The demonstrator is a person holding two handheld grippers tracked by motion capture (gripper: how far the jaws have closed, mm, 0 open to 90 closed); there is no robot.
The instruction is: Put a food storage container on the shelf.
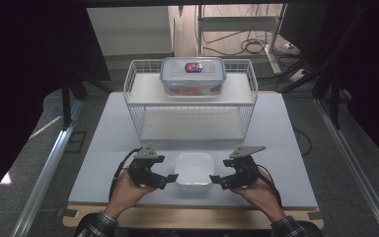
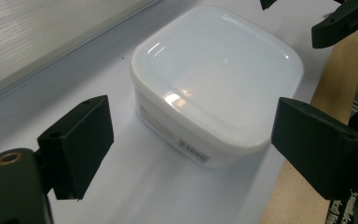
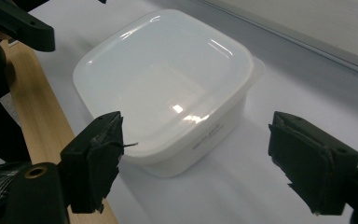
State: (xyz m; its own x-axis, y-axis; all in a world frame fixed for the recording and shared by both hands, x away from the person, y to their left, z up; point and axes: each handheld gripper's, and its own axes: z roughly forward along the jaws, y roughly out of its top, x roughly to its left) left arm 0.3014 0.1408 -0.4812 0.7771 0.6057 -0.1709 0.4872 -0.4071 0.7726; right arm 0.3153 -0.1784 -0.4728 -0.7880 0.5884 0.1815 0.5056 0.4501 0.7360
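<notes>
A white square plastic container [image 1: 194,173] with its lid on sits near the front edge of the white board, between my two grippers. My left gripper [image 1: 170,178] points at its left side and my right gripper [image 1: 216,180] at its right side. In the left gripper view the container [image 2: 214,79] lies ahead of the left gripper [image 2: 193,144], whose jaws stand wide apart, pressing on nothing. In the right gripper view the container [image 3: 168,88] sits ahead of the right gripper [image 3: 203,161], which is also open around its near corner without touching.
A white wire shelf rack [image 1: 190,98] stands behind the container. On its top shelf is a clear lock-lid box [image 1: 193,75] with orange contents. The wooden table edge [image 1: 192,217] runs along the front, just behind my hands.
</notes>
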